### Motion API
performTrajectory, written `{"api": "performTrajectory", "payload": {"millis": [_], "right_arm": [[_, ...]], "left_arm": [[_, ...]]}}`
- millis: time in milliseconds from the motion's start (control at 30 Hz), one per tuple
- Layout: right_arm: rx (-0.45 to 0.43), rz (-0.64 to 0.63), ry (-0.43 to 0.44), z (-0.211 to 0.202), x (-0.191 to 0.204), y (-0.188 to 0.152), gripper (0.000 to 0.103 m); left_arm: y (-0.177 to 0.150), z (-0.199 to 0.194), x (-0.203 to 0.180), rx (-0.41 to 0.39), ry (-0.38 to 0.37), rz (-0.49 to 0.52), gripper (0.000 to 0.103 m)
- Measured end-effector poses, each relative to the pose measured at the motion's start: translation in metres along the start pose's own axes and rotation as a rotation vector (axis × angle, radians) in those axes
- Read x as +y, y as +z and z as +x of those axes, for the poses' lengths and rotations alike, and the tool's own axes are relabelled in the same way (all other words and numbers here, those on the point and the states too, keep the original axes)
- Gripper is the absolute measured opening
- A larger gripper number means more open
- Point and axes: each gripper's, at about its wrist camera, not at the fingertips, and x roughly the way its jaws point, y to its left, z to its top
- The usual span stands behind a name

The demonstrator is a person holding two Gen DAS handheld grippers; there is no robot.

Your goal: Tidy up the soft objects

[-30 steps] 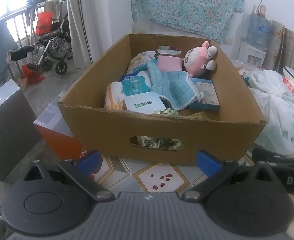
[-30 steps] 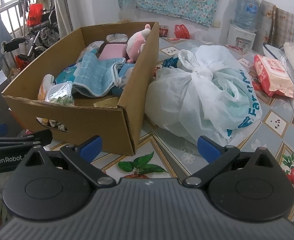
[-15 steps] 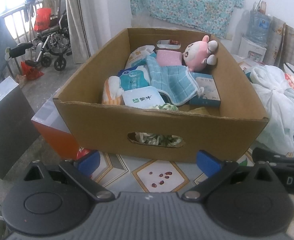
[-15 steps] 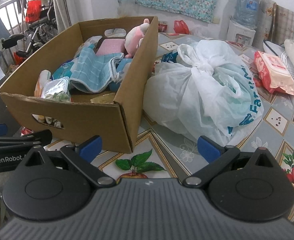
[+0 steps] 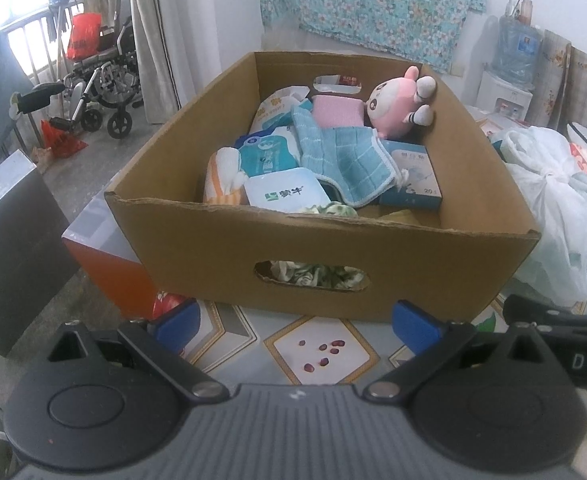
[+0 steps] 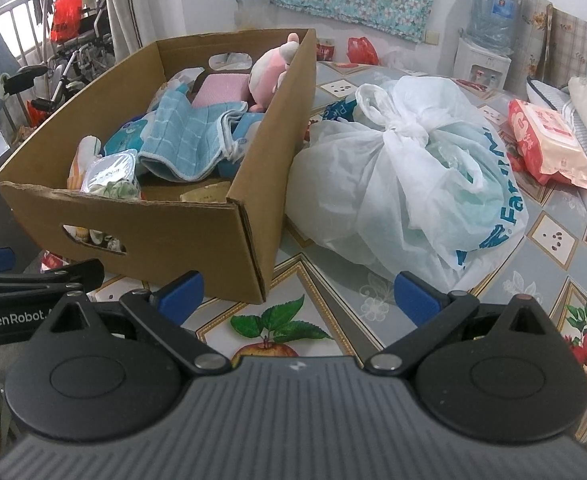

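At frame centre sits the cardboard box (image 5: 317, 240), pink plush toy (image 5: 393, 106) upper right inside; my left hand-held gripper (image 5: 295, 326) and right hand-held gripper (image 6: 299, 294) both gape apart, empty.

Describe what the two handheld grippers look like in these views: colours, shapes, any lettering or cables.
Both look alike: a ribbed grey body, two round black discs, black linkage bars with silver pivot pins, and blue finger pads. The left gripper shows a thin white cable at its lower left. Seen from the other camera, the left one's side reads "GenRobot" and the right gripper reads "DAS", cut off by the frame edge.
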Motion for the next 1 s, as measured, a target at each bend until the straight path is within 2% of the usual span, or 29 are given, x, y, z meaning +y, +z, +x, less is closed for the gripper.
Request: {"api": "performTrajectory", "payload": {"millis": [1000], "right_arm": [[0.001,0.0,0.0,-0.0007,-0.0014,0.0005,0.102]], "left_arm": [[0.0007,0.0001,-0.0009,-0.003,0.002,0.007,0.102]]}}
